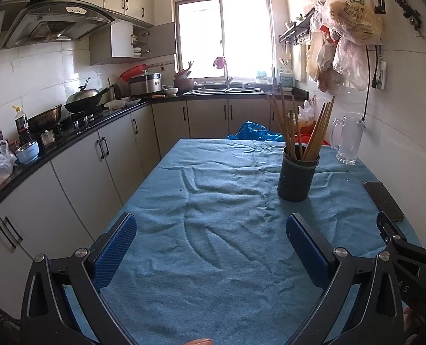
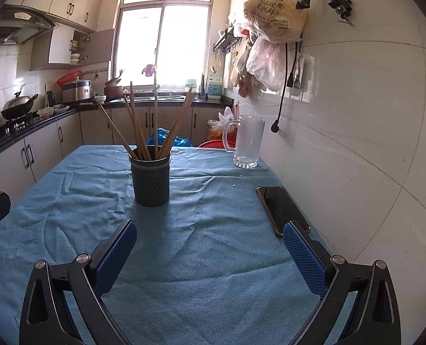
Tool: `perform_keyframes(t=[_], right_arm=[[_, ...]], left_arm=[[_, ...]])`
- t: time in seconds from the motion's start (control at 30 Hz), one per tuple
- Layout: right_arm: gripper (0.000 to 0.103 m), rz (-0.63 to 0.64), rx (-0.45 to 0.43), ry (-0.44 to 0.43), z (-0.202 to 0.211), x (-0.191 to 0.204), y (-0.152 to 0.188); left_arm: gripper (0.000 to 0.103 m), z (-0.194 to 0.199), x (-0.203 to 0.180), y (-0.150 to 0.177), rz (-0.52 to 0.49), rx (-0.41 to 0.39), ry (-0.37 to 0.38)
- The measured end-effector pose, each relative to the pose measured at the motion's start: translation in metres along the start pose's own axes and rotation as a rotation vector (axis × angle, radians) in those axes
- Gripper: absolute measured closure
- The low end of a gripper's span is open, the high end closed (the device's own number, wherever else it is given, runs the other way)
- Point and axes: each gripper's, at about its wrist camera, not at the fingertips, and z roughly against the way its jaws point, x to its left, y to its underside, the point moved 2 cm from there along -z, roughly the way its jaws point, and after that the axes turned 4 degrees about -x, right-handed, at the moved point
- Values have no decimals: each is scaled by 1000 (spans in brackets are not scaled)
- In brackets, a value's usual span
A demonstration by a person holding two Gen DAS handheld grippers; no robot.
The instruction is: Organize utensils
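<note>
A: The left gripper (image 1: 211, 248) hangs low over the blue tablecloth (image 1: 213, 201) with its blue-padded fingers spread wide, nothing between them.

B: And the right gripper (image 2: 210, 251)?

A: Just as wide apart, also empty, above the same cloth. Its right finger overlaps the near end of a black phone (image 2: 280, 208) lying flat by the tiled wall.

B: Where are the utensils?

A: A bunch of wooden chopsticks (image 2: 144, 126) stands fanned out in a dark holder (image 2: 151, 182), upright on the cloth, ahead of both grippers and well apart from them. In the left view it sits to the right of centre.

B: Anything else on the table?

A: A clear glass mug (image 2: 247, 143) near the far right corner, beyond the phone.
</note>
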Motion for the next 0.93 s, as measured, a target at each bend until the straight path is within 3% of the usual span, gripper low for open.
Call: perform_keyframes(t=[0.43, 0.93], right_arm=[[0, -10, -22, -3, 10, -2, -1], [0, -29, 37, -14, -8, -6, 9]], left_arm=[[0, 6, -4, 2, -8, 12, 33], [0, -16, -7, 11, -7, 80, 57]])
